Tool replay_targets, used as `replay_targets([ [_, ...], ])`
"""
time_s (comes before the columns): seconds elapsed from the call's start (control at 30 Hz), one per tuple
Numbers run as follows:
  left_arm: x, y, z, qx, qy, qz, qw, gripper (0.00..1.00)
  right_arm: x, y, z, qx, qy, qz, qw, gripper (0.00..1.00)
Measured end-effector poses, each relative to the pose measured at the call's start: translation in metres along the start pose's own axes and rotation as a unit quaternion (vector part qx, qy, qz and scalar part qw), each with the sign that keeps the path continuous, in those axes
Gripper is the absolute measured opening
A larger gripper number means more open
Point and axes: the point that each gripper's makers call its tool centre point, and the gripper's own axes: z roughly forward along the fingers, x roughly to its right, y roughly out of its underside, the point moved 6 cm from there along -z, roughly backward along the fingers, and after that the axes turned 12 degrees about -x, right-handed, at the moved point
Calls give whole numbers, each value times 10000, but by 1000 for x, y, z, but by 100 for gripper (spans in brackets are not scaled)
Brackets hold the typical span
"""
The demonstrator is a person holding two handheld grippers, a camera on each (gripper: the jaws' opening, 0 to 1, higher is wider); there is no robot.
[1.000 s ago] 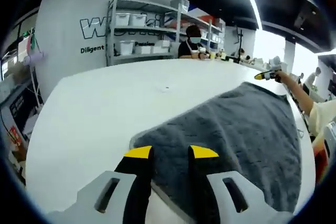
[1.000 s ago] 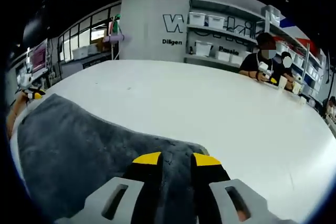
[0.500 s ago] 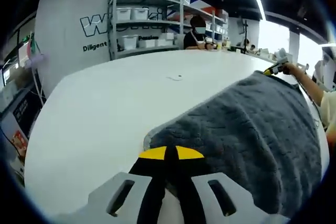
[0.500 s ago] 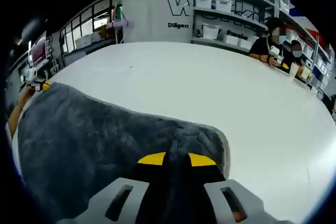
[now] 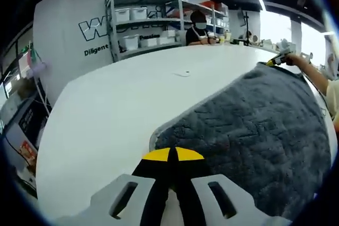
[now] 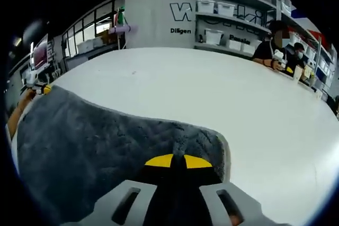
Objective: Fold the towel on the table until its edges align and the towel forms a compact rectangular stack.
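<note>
Grey towel corners (earlier loose) now pinched in both grippers' closed jaws; table beneath.

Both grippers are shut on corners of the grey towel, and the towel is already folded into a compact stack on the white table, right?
Not folded yet. The left gripper and right gripper are each shut on a corner, but the left gripper view shows the grey towel spread wide over the white table.

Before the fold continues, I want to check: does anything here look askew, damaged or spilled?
Nothing stands out. The grey towel is whole and dry, each near corner pinched by a shut tool, left and right. The white table shows no spill.
</note>
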Motion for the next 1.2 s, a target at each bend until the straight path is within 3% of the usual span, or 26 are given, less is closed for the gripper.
replay_targets([
  [0.3, -21, 6, -3, -99, -183, -12, 9998, 1, -18, -14, 12, 80, -31, -117, 9999, 2],
  [0.67, -47, 5, 0, -113, -192, -55, 9997, 1, -26, -29, 29, 384, 268, -5, 9989, 2],
  [0.77, -58, 2, 4, -111, -253, -78, 9996, 1, -28, -33, 32, 400, 313, -23, 9987, 3],
  [0.97, -60, 0, 7, 10, -258, -285, 9993, 3, -31, -35, 31, 377, 451, -161, 9981, 11],
  [1.07, -56, 1, 5, 173, -162, -514, 9984, 12, -29, -36, 23, 455, 423, -128, 9980, 24],
  [1.2, -45, 0, -2, 277, -59, -607, 9978, 31, -31, -34, 6, 528, 360, -141, 9979, 30],
])
